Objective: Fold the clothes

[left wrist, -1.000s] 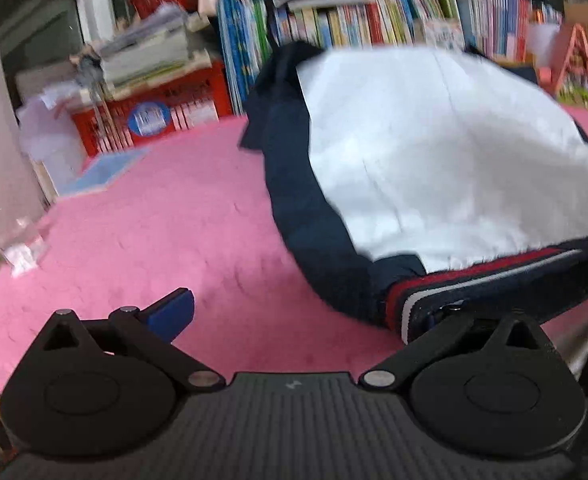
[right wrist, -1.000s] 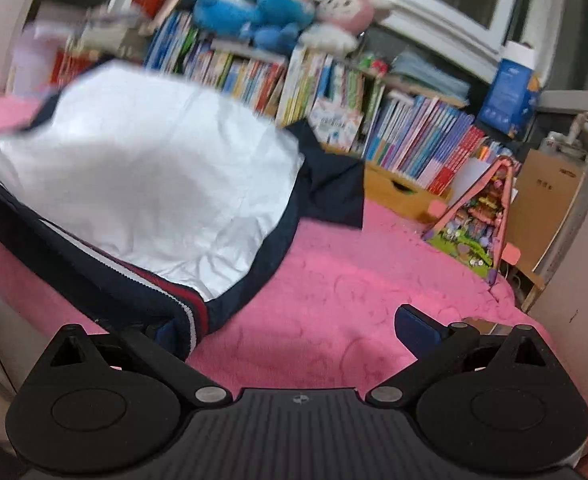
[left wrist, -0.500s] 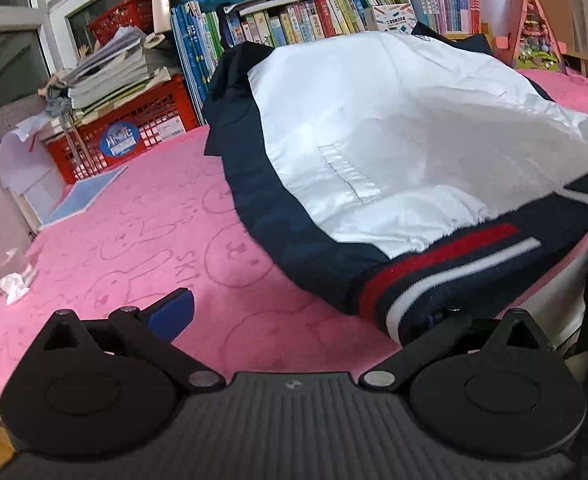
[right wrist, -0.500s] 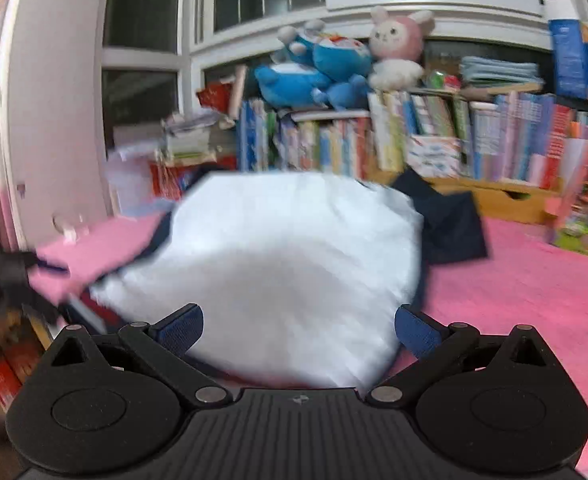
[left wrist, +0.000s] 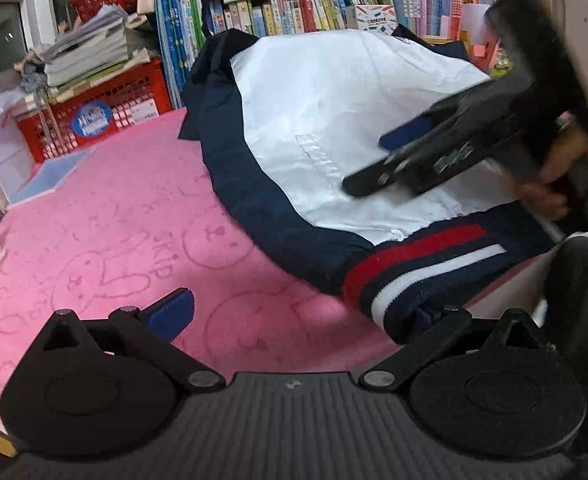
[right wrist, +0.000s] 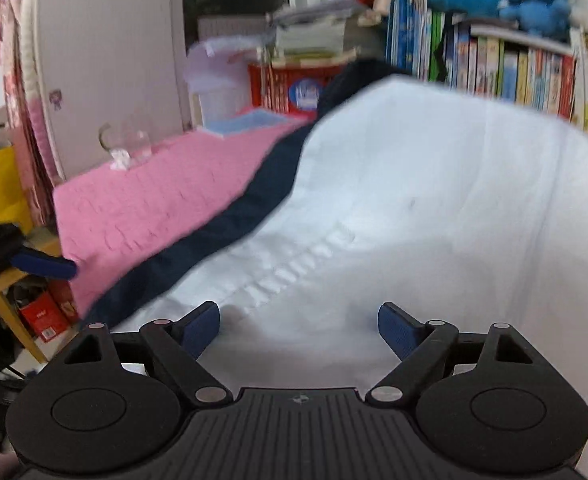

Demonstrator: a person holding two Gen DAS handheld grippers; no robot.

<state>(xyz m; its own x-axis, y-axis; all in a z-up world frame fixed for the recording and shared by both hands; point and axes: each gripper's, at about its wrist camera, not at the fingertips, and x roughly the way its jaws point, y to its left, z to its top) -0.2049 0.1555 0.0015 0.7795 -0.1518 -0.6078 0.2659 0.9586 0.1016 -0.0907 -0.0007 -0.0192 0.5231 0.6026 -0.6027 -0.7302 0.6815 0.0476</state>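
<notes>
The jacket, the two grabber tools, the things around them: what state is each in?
Jacket: spread inside out on the pink blanket, white lining up, not yet folded.
Left gripper: open, striped hem by its right finger.
Right gripper: open, empty, over the lining.
Red crate: loaded with papers.

Navy-and-white jacket [left wrist: 334,120] lies spread on pink cloth.

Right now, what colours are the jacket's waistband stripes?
Red and white on navy waistband; left wrist view.
</notes>
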